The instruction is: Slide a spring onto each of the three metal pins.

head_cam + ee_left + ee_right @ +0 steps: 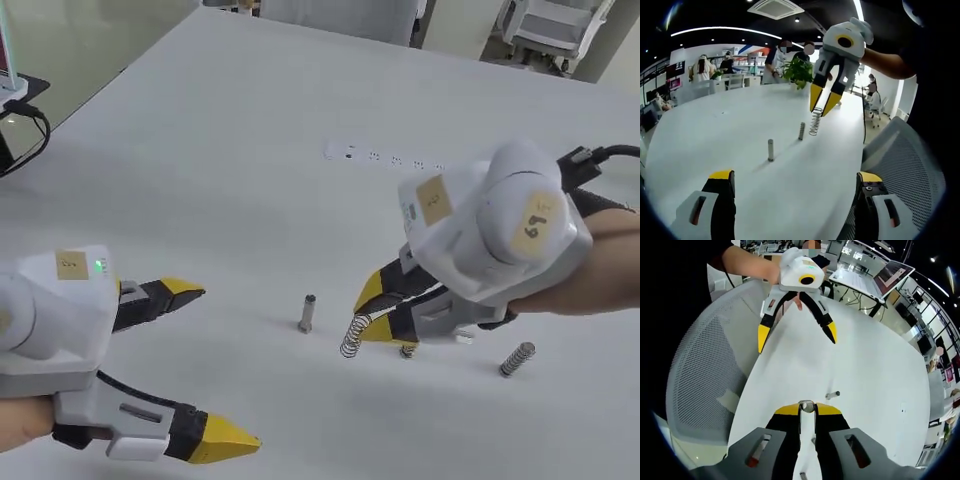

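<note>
Right gripper [368, 318] is clenched on a spring [352, 336], which hangs tilted from its tips just right of the bare pin [307, 312]. Near left, the left gripper [220, 365] hovers, released. I'd square the spring upright over the pin top, then lower it straight. Yellow stickers [535, 222] carry handwriting, perhaps "61"; I can't be sure.

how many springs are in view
2: one coiled metal spring pinched in the right gripper, a second spring on the white table beyond it. More may hide behind that gripper.
</note>
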{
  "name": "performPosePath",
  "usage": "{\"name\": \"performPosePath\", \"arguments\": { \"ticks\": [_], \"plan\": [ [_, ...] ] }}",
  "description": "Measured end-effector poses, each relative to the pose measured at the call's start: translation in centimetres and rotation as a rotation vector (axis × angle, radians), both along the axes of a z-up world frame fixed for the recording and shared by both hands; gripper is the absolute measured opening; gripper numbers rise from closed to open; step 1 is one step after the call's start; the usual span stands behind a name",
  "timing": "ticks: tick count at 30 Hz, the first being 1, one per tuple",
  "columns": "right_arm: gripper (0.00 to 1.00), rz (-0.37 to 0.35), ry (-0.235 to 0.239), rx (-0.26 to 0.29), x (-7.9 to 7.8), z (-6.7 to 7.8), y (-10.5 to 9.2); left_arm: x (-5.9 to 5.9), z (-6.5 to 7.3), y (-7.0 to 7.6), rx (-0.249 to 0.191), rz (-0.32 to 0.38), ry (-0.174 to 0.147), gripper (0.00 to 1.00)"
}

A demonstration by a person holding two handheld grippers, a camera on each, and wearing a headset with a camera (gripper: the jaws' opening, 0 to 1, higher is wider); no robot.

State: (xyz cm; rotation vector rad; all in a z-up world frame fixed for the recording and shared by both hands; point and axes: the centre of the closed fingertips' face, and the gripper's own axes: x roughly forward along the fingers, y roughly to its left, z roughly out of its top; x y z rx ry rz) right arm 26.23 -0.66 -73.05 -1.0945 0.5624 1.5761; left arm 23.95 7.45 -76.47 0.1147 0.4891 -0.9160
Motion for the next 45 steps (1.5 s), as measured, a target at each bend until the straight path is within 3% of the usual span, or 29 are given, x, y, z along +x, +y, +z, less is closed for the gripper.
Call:
{"name": "performPosePath", "arguments": {
  "ticks": [14, 29, 45],
  "plan": [
    [0.07, 0.003, -0.013, 0.0, 2.0, 0.4, 0.8, 0.0, -0.3, -0.1, 0.008, 0.002, 0.012, 0.98],
    [0.07, -0.004, -0.004, -0.018, 3.7, -1.5, 2.2, 0.0, -0.1, 0.1, 0.003, 0.01, 0.005, 0.97],
    [0.07, -0.002, -0.047, 0.019, 4.8, -1.5, 3.2, -0.3, -0.3, 0.2, 0.01, 0.012, 0.012, 0.96]
  ]
}}
